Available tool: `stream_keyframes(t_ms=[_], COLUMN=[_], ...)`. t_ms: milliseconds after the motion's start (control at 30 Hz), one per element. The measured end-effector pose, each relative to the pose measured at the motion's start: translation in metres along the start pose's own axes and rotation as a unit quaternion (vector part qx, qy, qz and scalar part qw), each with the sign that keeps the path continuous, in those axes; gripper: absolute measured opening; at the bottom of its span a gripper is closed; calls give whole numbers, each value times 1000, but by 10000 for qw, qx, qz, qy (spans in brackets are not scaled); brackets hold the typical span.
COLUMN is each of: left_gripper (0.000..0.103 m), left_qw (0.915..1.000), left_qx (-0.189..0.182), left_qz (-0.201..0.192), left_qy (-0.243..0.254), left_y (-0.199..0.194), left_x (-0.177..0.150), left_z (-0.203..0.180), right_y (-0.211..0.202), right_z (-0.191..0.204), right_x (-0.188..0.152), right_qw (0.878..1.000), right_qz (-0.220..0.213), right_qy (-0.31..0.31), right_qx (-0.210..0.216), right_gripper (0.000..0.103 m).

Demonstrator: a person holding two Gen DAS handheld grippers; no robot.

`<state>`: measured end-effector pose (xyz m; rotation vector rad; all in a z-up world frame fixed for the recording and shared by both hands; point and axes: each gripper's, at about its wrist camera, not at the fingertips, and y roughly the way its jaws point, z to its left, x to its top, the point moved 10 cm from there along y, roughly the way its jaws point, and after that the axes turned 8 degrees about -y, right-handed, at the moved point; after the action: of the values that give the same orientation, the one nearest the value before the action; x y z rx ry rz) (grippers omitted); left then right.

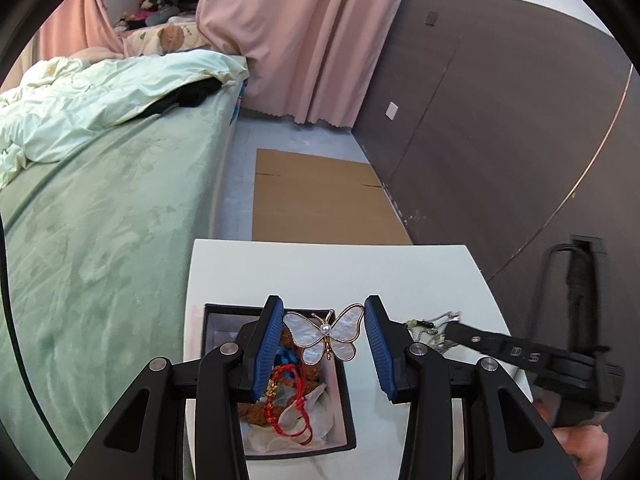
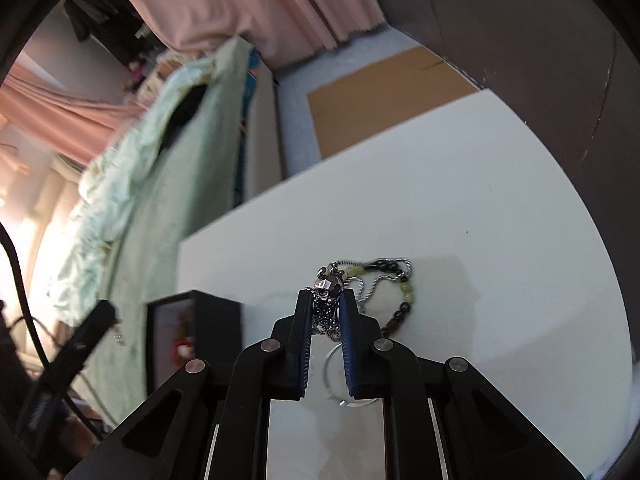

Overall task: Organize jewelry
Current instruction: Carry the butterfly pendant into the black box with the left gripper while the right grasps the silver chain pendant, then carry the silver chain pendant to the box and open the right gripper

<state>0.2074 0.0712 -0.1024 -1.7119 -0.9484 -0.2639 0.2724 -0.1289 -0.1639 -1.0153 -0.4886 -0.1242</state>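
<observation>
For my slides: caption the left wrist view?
Left gripper holds a butterfly brooch above the jewelry box.

Right wrist view: bed [image 2: 160,152] motion-blurred, black box [image 2: 192,336] contents unreadable. Silver chain [image 2: 326,312] partly hidden between the pads; ring [image 2: 332,364], possibly a bangle, half behind a finger.

Pearly white butterfly brooch [image 1: 323,336], red cord bracelet [image 1: 289,408], black box [image 1: 347,404]
</observation>
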Motion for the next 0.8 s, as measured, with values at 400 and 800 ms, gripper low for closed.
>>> stream_keyframes(t_ms=[400, 800], left_gripper=[73, 77], left_qw=[9989, 9981], left_qx=[-61, -16], left_qz=[118, -229], left_qy=[-443, -566], left_y=[-10, -44], left_x=[-5, 6], left_z=[25, 45], right_y=[-51, -91], right_z=[58, 129], right_x=[9, 34], right_qw=[9946, 9864], right_qz=[-830, -1278], right_qy=[-386, -856], right_qx=[492, 586], right_gripper=[15, 15])
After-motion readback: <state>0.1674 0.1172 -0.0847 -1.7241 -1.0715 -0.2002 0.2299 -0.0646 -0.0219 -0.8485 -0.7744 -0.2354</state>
